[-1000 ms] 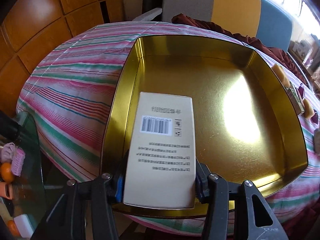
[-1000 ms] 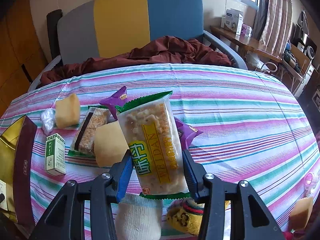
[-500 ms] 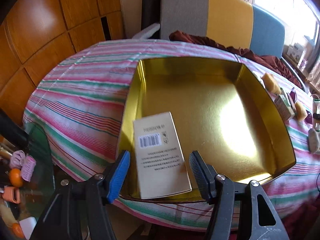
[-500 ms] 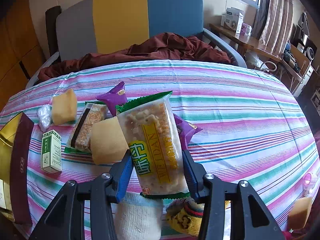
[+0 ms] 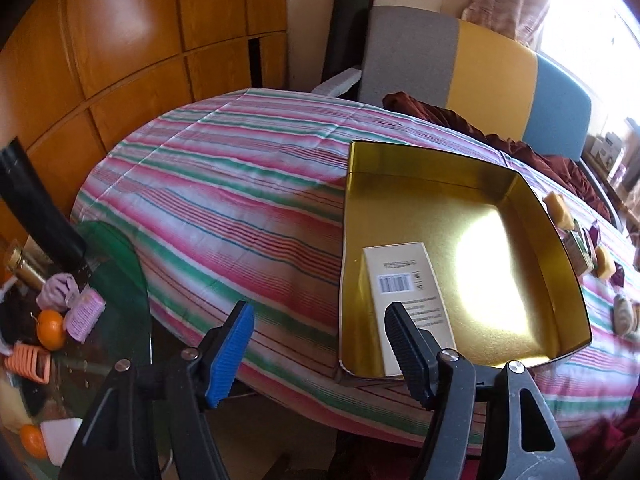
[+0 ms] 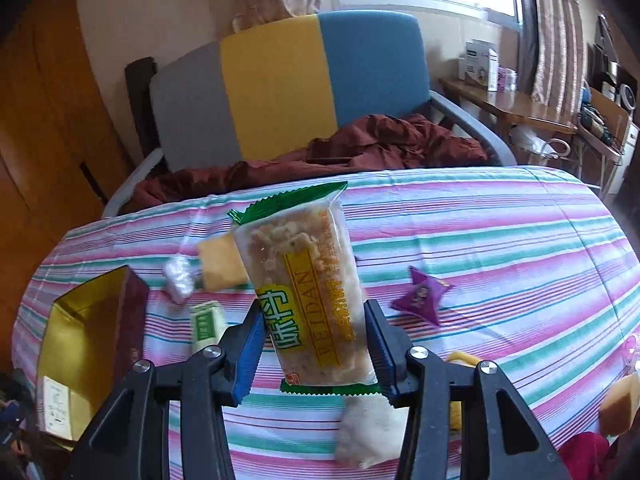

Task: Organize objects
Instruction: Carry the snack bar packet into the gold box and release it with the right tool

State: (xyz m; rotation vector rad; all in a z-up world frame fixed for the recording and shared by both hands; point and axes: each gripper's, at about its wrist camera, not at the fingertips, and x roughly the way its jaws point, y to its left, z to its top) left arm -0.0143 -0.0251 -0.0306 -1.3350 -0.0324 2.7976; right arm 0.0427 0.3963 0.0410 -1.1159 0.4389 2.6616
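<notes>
A gold tin tray (image 5: 520, 188) sits on the striped tablecloth; it also shows in the right wrist view (image 6: 68, 344) at far left. A cream box with a barcode (image 5: 404, 280) lies flat in the tray's near left corner. My left gripper (image 5: 320, 344) is open and empty, pulled back to the near left of the tray. My right gripper (image 6: 316, 340) is shut on a green-edged snack packet (image 6: 308, 284) and holds it lifted above the table.
Loose on the cloth are a purple packet (image 6: 420, 296), a yellow sponge cake (image 6: 220, 264), a small green-white box (image 6: 206, 324), a clear wrapped piece (image 6: 180, 278) and a white pouch (image 6: 370, 428). A tricolour chair (image 6: 288, 80) with dark red cloth stands behind. A glass side table (image 5: 60, 340) holds oranges.
My left gripper let go of the cream box, opened, and drew back to the left. My right gripper lifted the snack packet higher, uncovering the purple packet.
</notes>
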